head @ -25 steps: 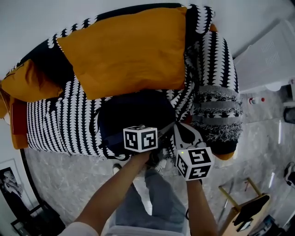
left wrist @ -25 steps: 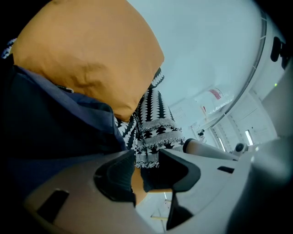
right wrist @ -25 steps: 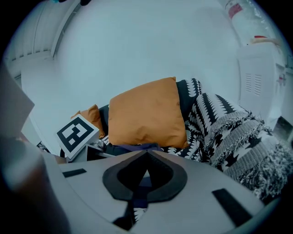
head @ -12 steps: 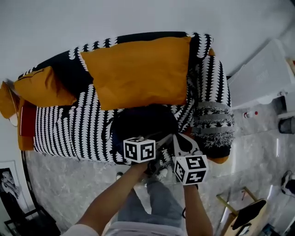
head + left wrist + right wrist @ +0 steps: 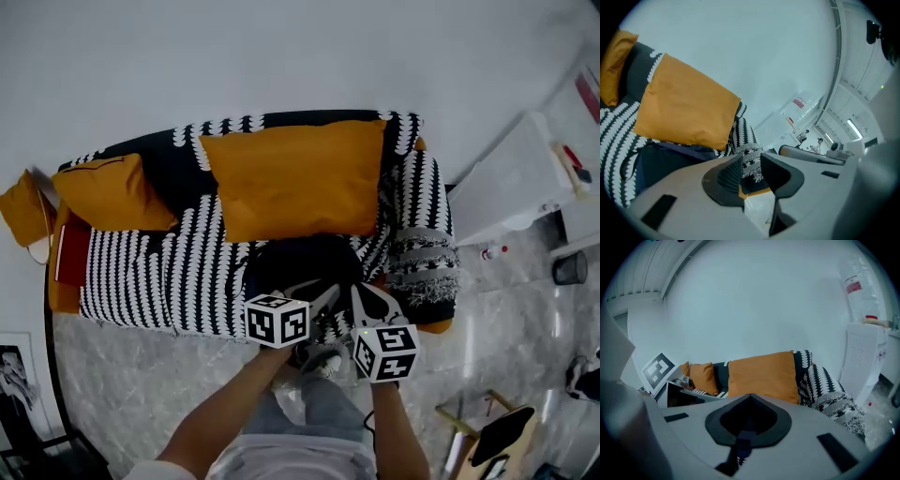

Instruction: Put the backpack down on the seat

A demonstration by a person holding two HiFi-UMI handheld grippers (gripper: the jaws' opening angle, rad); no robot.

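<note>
The dark backpack (image 5: 305, 267) rests on the seat of the black-and-white patterned sofa (image 5: 131, 272), in front of the big orange cushion (image 5: 295, 178). Both grippers hang side by side just in front of the seat edge, apart from the backpack. My left gripper (image 5: 323, 298) is open; its jaws have just been closing, and nothing is between them (image 5: 751, 161). In that gripper's view the backpack (image 5: 665, 164) lies low at the left under the cushion (image 5: 684, 110). My right gripper (image 5: 364, 298) is shut, pads together, with nothing seen in them (image 5: 750, 397).
A fringed patterned blanket (image 5: 424, 272) drapes the sofa's right arm. A smaller orange cushion (image 5: 103, 192) sits at the left end. A white cabinet (image 5: 506, 183) stands to the right. A wooden stand (image 5: 487, 422) is on the marble floor at lower right.
Both grippers have lifted up and back from the sofa, which now looks smaller and farther off. The backpack stays on the seat.
</note>
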